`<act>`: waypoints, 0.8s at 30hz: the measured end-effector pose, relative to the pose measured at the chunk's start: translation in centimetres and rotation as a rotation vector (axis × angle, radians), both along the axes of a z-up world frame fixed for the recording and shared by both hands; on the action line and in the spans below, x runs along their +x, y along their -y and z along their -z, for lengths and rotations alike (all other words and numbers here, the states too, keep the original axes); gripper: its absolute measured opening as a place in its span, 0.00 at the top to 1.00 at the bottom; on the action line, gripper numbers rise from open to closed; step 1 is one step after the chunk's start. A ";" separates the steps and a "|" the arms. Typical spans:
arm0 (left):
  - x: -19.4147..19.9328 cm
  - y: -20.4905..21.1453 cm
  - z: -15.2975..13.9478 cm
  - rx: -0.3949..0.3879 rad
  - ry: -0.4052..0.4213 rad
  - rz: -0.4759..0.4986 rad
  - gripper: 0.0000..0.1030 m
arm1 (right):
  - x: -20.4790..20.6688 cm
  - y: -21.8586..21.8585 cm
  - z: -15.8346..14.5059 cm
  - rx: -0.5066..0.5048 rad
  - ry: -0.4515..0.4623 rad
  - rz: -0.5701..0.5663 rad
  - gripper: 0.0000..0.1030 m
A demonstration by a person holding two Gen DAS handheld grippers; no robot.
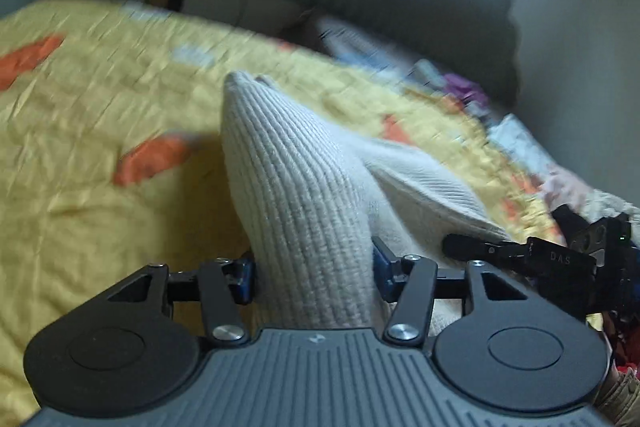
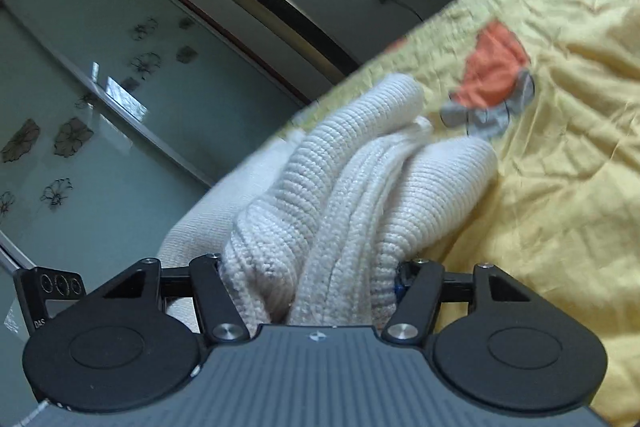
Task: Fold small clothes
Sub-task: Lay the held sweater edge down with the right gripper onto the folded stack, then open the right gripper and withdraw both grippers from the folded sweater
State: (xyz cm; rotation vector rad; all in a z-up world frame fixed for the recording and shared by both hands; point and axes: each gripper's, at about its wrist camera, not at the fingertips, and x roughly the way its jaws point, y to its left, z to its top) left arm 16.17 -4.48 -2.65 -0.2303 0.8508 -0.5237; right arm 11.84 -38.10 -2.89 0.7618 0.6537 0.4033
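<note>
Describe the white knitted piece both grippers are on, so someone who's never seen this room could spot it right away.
Look at the bed's yellow quilt with orange patches. On it lies a cream ribbed knit garment, bunched up, with the left gripper and the right gripper each clamped on a thick fold. It is the only pale, chunky-ribbed fabric there; the quilt is smooth and yellow.
</note>
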 end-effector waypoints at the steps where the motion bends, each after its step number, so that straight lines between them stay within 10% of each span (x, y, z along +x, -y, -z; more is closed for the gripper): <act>1: -0.2 -0.8 0.3 0.006 -0.015 -0.011 0.41 | 0.5 -0.3 0.7 -0.015 -0.043 0.006 0.35; 13: -13.6 -0.6 -0.7 0.392 0.437 0.225 0.24 | -8.6 -2.8 -5.8 -0.288 0.168 0.114 0.29; 20: -13.4 1.1 1.8 0.586 0.463 0.144 0.24 | -7.6 -5.1 -3.2 -0.348 0.011 0.059 0.82; 24: -10.9 -2.9 1.0 0.409 0.344 0.009 0.22 | -9.2 -5.1 -3.8 -0.289 0.044 0.077 0.85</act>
